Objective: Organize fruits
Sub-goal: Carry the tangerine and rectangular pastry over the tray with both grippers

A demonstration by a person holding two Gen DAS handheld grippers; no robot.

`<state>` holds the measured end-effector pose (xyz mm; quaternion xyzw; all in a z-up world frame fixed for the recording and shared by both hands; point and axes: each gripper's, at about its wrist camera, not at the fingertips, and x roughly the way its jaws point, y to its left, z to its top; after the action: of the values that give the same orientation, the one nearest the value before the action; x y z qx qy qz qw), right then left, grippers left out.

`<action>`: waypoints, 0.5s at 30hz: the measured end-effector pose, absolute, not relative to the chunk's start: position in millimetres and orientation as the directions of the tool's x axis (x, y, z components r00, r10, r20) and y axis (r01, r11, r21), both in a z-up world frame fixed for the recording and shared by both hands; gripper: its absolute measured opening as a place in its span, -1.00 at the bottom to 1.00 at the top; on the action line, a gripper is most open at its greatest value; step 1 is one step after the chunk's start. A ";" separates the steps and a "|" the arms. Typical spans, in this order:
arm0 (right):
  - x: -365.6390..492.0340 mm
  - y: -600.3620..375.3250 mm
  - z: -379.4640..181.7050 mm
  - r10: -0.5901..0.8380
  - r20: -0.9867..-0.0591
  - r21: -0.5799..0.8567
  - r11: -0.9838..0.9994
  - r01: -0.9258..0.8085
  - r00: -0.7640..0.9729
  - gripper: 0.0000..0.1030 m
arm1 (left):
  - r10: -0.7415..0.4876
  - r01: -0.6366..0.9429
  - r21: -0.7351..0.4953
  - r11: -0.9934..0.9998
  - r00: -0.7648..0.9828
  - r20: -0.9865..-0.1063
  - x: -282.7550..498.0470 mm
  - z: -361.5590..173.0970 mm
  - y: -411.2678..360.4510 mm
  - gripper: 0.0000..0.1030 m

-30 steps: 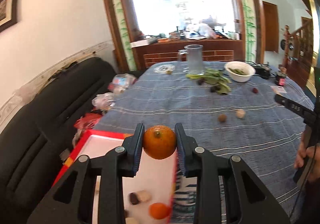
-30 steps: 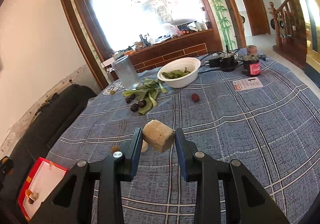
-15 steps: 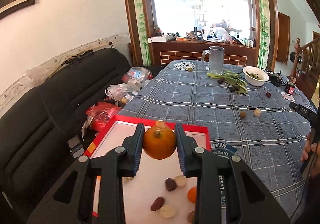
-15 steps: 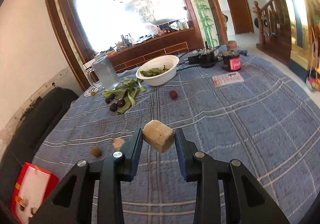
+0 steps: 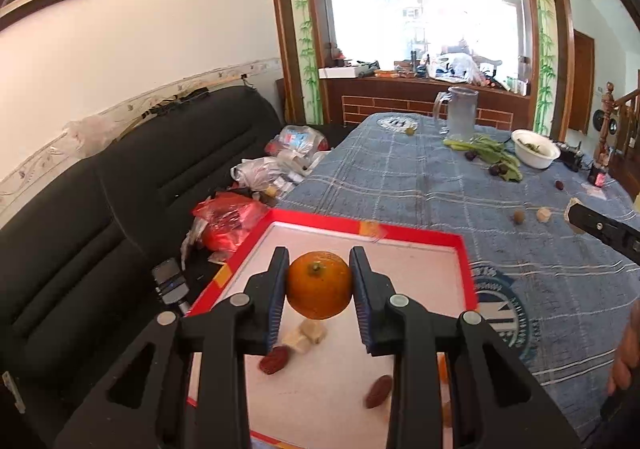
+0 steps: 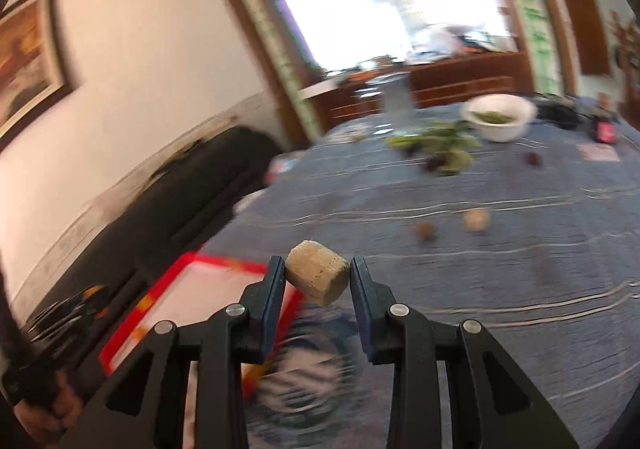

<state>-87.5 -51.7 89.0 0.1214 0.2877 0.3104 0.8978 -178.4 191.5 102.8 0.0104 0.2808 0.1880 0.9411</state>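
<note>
Your left gripper (image 5: 319, 285) clamps an orange (image 5: 319, 285) between its blue pads, stem toward the camera, and holds it in the air over the white floor of a red-rimmed tray (image 5: 420, 235) at the near left edge of the table (image 5: 420, 189). Below the orange, on the tray floor, lie pale chunks (image 5: 306, 335), with two dark red dates (image 5: 274, 359) nearer to you and a sliver of something orange at the tray's near right side, mostly hidden by the gripper arm.

Your right gripper (image 6: 318, 279) grips a tan, rough-skinned block (image 6: 318, 277), tilted, above the blue plaid tablecloth just right of the tray's far right corner; that view is blurred. In the left view its tip juts in from the right edge with the block's pale end showing.

Farther out on the cloth, a brown nut (image 5: 519, 216) and a pale round fruit (image 5: 543, 214) sit side by side. At the far end stand a glass mug (image 5: 460, 113) and a white bowl (image 5: 535, 148), with green leaves (image 5: 486, 148) and dark fruits between them. A black sofa (image 5: 120, 189) with plastic bags (image 5: 260, 173) runs along the left.
</note>
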 end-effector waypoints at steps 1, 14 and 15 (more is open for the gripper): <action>-94.0 -42.3 88.7 0.645 -0.443 0.392 0.764 -0.512 0.623 -0.38 | 0.365 -0.354 0.127 0.927 0.768 -0.526 -178.6 101.2 193.0 -0.36; -136.9 41.2 54.8 0.682 -0.543 0.257 0.691 -0.676 0.490 -0.38 | 0.392 -0.371 0.155 0.916 0.741 -0.545 -176.1 80.7 215.3 -0.36; -139.4 43.7 53.3 0.682 -0.549 0.256 0.688 -0.679 0.484 -0.38 | 0.392 -0.371 0.155 0.916 0.738 -0.549 -175.4 79.1 216.8 -0.36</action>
<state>-139.4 43.7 53.3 0.0021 0.3194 0.3952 0.8613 -175.4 216.8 79.1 0.0178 0.2984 0.2045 0.9321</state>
